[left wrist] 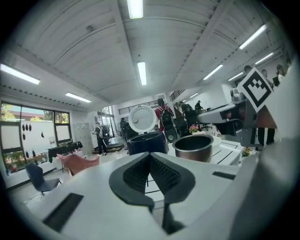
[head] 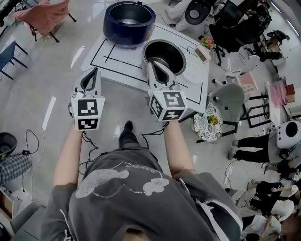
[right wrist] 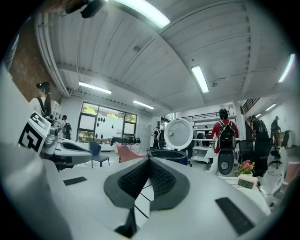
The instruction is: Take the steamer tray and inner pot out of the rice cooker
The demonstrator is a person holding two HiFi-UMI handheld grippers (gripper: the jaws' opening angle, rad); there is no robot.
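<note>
The dark blue rice cooker (head: 129, 19) stands open at the far side of the white table (head: 117, 66). The metal inner pot (head: 164, 55) sits on the table in front of it, and a pale round tray (head: 192, 71) lies just right of the pot. My left gripper (head: 97, 70) is shut and empty, held at the table's near left edge. My right gripper (head: 151, 63) is also shut and empty, its tips at the pot's near rim. In the left gripper view the left gripper (left wrist: 150, 155) points toward the cooker (left wrist: 146, 142) and pot (left wrist: 194, 147). In the right gripper view the right gripper (right wrist: 149, 160) points at the cooker (right wrist: 169, 155).
A small clock with flowers (head: 204, 47) stands on the table's right corner. A grey chair (head: 228, 99) and a small round table (head: 208, 123) stand right of the table. A pink chair (head: 44, 14) is at the far left. People stand at the right.
</note>
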